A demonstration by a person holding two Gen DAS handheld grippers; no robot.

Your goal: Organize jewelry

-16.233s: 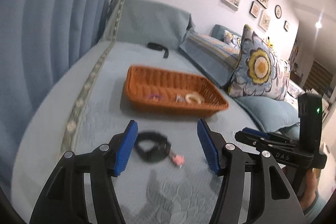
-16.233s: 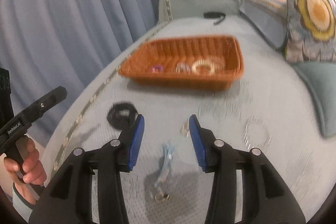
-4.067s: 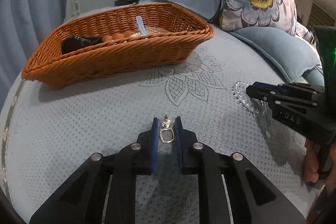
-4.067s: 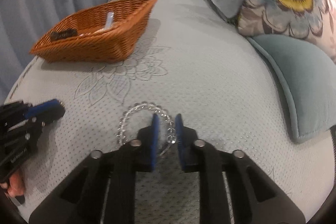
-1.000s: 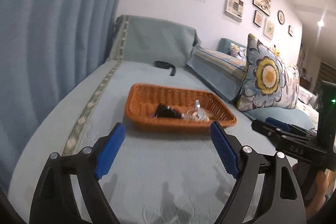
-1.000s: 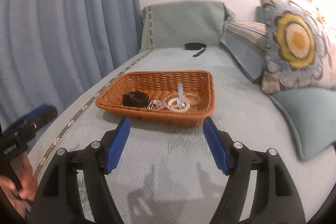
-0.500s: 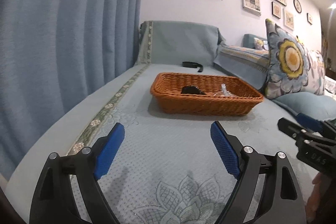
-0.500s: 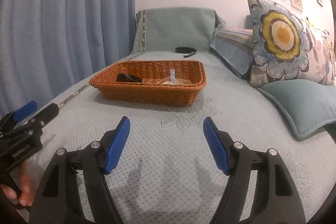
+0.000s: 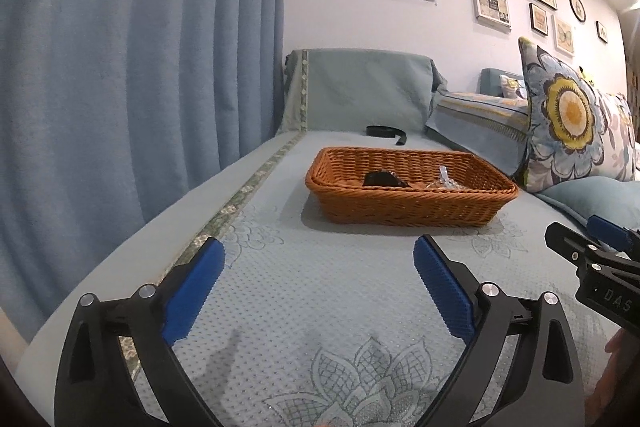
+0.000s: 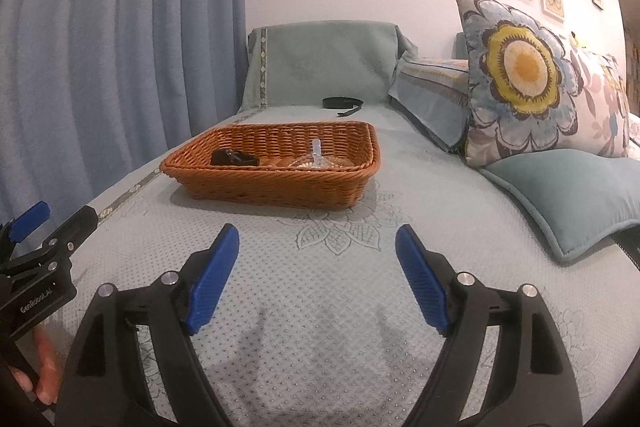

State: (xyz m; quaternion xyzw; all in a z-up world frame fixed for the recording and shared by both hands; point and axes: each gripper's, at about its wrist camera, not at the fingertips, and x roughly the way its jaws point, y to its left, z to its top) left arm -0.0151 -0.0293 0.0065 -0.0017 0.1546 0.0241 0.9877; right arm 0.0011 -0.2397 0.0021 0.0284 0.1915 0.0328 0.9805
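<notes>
Both the left gripper [image 9: 318,269] and right gripper [image 10: 316,259] are opening, nothing between their jaws, above bare bedspread [image 9: 340,291]. Farther off, the wicker basket [image 10: 276,187] holds the jewelry [image 10: 316,159]; sorting looks finished.

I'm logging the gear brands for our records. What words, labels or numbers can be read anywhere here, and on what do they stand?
"DAS": on the right gripper body, cut off at the picture's edge.
"GenRobot.AI": on the left gripper body.
Framed wall pictures: any print too small to read.
</notes>
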